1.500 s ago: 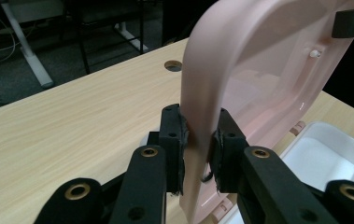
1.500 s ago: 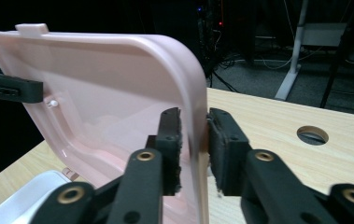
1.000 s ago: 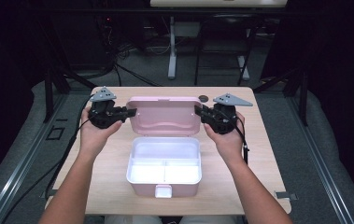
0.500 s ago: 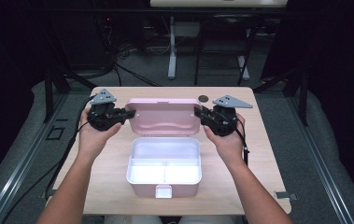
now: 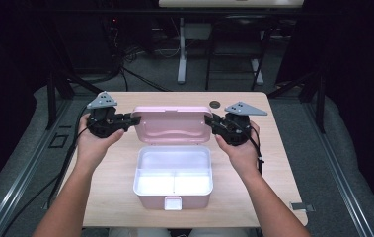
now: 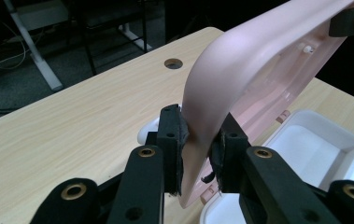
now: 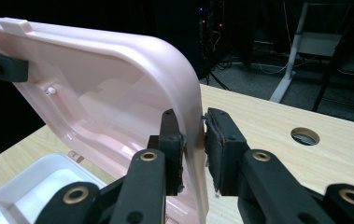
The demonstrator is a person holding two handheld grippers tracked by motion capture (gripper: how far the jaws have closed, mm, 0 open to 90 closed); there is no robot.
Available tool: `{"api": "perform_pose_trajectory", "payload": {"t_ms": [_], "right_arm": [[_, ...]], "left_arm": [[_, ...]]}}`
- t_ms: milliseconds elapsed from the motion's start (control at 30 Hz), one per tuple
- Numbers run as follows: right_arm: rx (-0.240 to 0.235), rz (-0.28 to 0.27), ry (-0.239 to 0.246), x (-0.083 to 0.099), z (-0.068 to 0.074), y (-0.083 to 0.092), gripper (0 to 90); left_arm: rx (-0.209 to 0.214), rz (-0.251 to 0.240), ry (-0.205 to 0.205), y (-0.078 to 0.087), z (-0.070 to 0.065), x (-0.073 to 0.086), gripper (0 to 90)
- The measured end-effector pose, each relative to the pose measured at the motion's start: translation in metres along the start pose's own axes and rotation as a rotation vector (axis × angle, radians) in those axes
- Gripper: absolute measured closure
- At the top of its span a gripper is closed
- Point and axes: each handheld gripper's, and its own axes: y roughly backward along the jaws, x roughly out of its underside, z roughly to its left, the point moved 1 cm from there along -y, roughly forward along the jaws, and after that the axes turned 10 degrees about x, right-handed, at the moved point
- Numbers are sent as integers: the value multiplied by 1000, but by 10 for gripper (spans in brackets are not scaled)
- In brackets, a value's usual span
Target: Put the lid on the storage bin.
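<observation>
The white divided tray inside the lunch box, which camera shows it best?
The high view: it looks straight down into the white tray, so both compartments and the divider show whole. The left gripper view catches only a corner past the pink lid; the right gripper view shows a sliver at lower left.

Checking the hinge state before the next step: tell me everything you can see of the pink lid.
The pink lid looks like glossy moulded plastic with rounded corners, a raised rim and a small tab on its free edge. It stands open, tilted back behind the white two-compartment tray, joined along its lower edge. The left gripper pinches its left edge and the right gripper has its right edge between its jaws, with a slight gap at one pad.
</observation>
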Motion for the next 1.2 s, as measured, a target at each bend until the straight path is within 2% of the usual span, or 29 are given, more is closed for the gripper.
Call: {"api": "perform_pose_trajectory", "payload": {"t_ms": [133,333,600,967,1133,1200], "right_arm": [[-4,-6,6,0,1,4,760],[-13,-7,11,-2,2,11,760],[-29,-18,24,-4,4,25,759],[-37,-18,57,5,11,42,754],[-45,-21,65,13,14,51,754],[-53,-22,61,18,16,56,754]], "left_arm": [[-13,21,-20,2,-4,-1,770],[-21,31,-30,5,-9,-1,769],[-13,24,-39,12,-16,1,751],[-12,16,-51,24,-31,12,736],[-30,40,-91,29,-42,18,733],[-24,36,-90,31,-45,22,728]]}}
